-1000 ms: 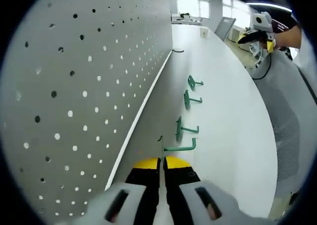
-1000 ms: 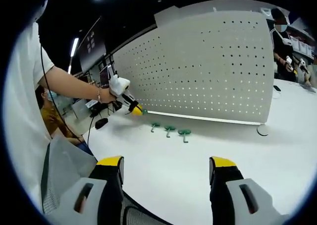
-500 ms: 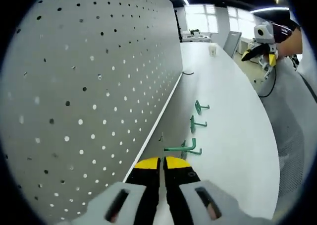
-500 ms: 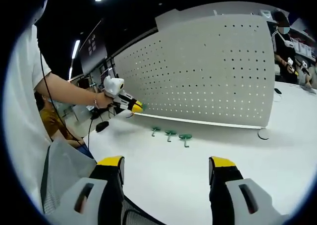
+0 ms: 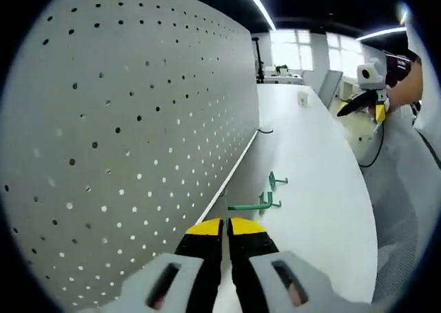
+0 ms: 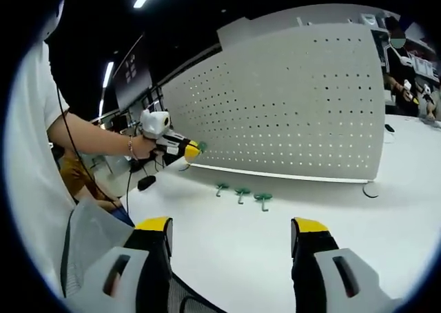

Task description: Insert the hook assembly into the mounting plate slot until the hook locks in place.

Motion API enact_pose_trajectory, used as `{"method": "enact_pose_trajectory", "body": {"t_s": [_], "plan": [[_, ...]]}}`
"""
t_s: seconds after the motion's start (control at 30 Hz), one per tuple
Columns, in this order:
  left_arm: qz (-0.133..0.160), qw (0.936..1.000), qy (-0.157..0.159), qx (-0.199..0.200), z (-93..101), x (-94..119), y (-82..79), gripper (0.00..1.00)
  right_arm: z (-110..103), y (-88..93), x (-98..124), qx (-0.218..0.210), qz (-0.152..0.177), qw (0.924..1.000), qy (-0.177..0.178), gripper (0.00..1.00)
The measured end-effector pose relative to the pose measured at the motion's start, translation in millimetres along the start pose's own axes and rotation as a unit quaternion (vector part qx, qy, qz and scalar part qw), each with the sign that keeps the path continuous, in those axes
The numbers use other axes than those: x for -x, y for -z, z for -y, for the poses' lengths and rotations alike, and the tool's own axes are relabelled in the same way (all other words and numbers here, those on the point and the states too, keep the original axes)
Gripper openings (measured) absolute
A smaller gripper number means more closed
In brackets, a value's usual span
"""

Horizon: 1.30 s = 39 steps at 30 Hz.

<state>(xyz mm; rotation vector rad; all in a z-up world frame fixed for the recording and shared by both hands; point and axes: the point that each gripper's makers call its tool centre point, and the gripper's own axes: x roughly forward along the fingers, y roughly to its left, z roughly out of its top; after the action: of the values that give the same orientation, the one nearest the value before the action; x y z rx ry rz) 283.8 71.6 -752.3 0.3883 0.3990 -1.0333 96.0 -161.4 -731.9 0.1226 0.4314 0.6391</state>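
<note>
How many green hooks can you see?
4: three green hooks lie in a row on the white table at; the fourth hook is held by the left gripper.

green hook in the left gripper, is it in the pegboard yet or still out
Out. The green hook is clamped in the shut left gripper, off the pegboard.
</note>
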Motion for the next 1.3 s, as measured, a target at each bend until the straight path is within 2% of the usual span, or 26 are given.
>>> {"method": "enact_pose_trajectory", "body": {"t_s": [0.13, 0.27, 0.43, 0.57, 0.67, 0.8, 0.93, 1.0, 1.2, 1.3], "plan": [[0.028, 0.9995, -0.015, 0.010, 0.3, 4.7, -17.0, 0.02, -2.8, -3.6, 0.0, 0.002, 0.006, 1.0000, -0.003, 0.68], [0.054, 0.9972, -0.048, 0.015, -1.1, 10.6, -31.9, 0.02, -4.3, -6.5, -0.7, 0.002, 0.011, 0.9999, -0.006, 0.68], [0.071, 0.9961, -0.051, 0.014, 8.0, 13.2, -42.4, 0.02, -9.8, -10.6, -2.0, 0.002, 0.016, 0.9998, -0.014, 0.68], [0.099, 0.9931, -0.059, 0.024, 12.7, 20.1, -56.7, 0.02, -14.5, -16.0, -3.1, 0.005, 0.022, 0.9995, -0.021, 0.68], [0.109, 0.9916, -0.063, 0.030, 16.4, 24.2, -63.1, 0.03, -17.9, -20.4, -4.3, 0.008, 0.026, 0.9993, -0.025, 0.68], [0.147, 0.9840, -0.082, 0.057, 18.5, 34.8, -77.3, 0.03, -20.3, -24.3, -5.2, 0.011, 0.030, 0.9991, -0.029, 0.68], [0.165, 0.9804, -0.087, 0.062, 27.5, 42.1, -86.5, 0.03, -23.3, -29.4, -4.8, 0.013, 0.039, 0.9986, -0.033, 0.67], [0.186, 0.9754, -0.098, 0.067, 32.3, 48.7, -94.7, 0.03, -26.1, -31.0, -4.7, 0.015, 0.044, 0.9982, -0.039, 0.67], [0.209, 0.9699, -0.096, 0.081, 49.1, 53.5, -104.8, 0.03, -33.1, -34.7, -4.6, 0.017, 0.051, 0.9974, -0.047, 0.67], [0.215, 0.9693, -0.094, 0.074, 58.1, 55.3, -111.0, 0.03, -35.8, -37.2, -4.3, 0.018, 0.055, 0.9971, -0.050, 0.67]]}}
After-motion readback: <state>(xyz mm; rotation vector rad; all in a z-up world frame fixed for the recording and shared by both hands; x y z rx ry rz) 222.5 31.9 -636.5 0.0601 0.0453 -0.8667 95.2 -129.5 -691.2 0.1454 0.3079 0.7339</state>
